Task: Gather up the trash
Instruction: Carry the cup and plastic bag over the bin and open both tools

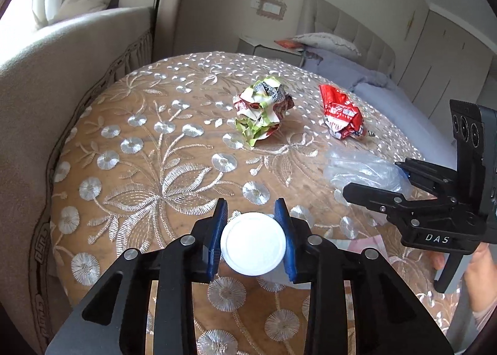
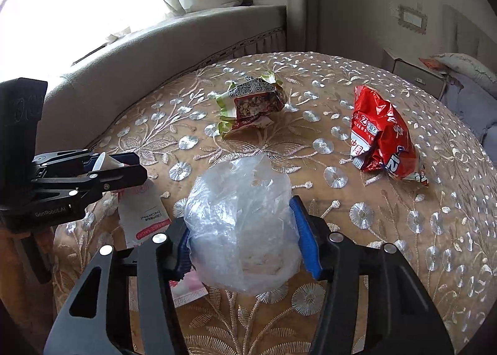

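Observation:
My left gripper point(image 1: 251, 204) is shut on a small white round-lidded container point(image 1: 253, 243) near the table's front edge. From the right wrist view the left gripper point(image 2: 136, 165) shows at the left with the white container point(image 2: 102, 162) between its fingers. The right gripper point(image 2: 242, 218) is shut on a crumpled clear plastic bag point(image 2: 242, 230), whose sides its blue pads point(image 2: 307, 240) press. In the left wrist view the right gripper point(image 1: 371, 177) sits on that bag point(image 1: 360, 165) at the right. A crumpled green-and-white wrapper point(image 1: 262, 109) point(image 2: 251, 103) and a red snack packet point(image 1: 341, 112) point(image 2: 382, 137) lie farther back.
A round table with an embroidered cloth point(image 1: 149, 174) point(image 2: 403, 230) holds everything. A white-and-pink sachet point(image 2: 143, 218) lies flat under the left gripper. A cushioned window seat point(image 1: 62, 75) curves behind the table, with a bed point(image 1: 372, 81) at the back right. A hand point(image 1: 478, 268) holds the right gripper.

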